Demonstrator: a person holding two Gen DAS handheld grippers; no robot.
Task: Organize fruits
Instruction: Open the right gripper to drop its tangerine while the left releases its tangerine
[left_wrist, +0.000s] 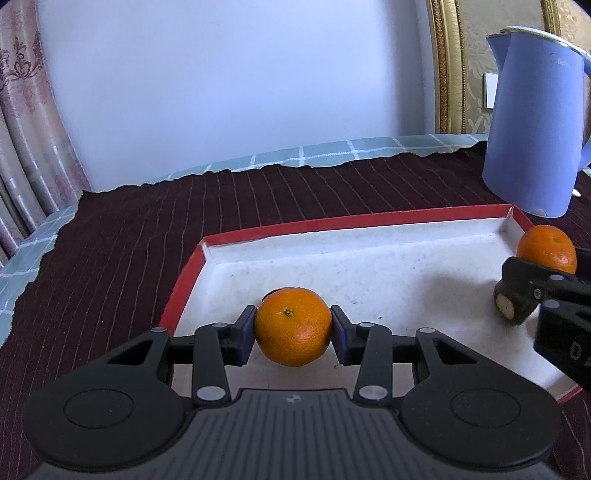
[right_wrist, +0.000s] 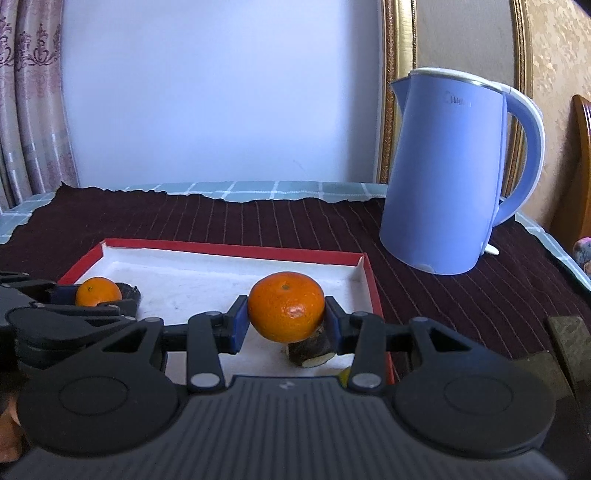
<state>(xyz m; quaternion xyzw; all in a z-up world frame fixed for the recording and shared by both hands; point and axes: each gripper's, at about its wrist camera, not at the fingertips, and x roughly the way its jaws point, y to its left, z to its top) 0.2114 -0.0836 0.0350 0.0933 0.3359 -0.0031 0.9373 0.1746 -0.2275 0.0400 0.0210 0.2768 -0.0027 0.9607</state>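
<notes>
- Left gripper (left_wrist: 293, 326): jaws narrowed onto an orange (left_wrist: 293, 326); both blue pads (left_wrist: 245, 330) press its sides, the stem end facing up and toward the camera; the fruit is carried above the white floor of the tray, near its left wall
- Right gripper (right_wrist: 286, 306): clenched on a second orange (right_wrist: 286, 306), a blue pad against each flank; this fruit sits over the right part of the tray, close to the right wall
- In the left wrist view the right gripper (left_wrist: 546, 258) enters at the right edge with its orange (left_wrist: 546, 251) showing above the black fingers; in the right wrist view the left gripper (right_wrist: 99, 293) appears at the far left with its orange (right_wrist: 99, 291)
- Tray (left_wrist: 258, 232): shallow box with red rim and speckled white lining, resting on a dark striped cloth (left_wrist: 129, 240)
- Contents: a short dark cut piece with a pale end (right_wrist: 312, 349) lies on the lining just below and behind the right gripper's orange; what it is cannot be told; a second dark object (right_wrist: 129, 291) shows just behind the left gripper's orange, mostly hidden
- Surroundings: a blue kettle (right_wrist: 443, 177) stands on the cloth beyond the tray's right far corner, apart from it; a checked green cloth (right_wrist: 236, 190) shows under the dark one; a curtain (right_wrist: 29, 110) hangs at the left, a gilt frame (right_wrist: 391, 92) at the right
</notes>
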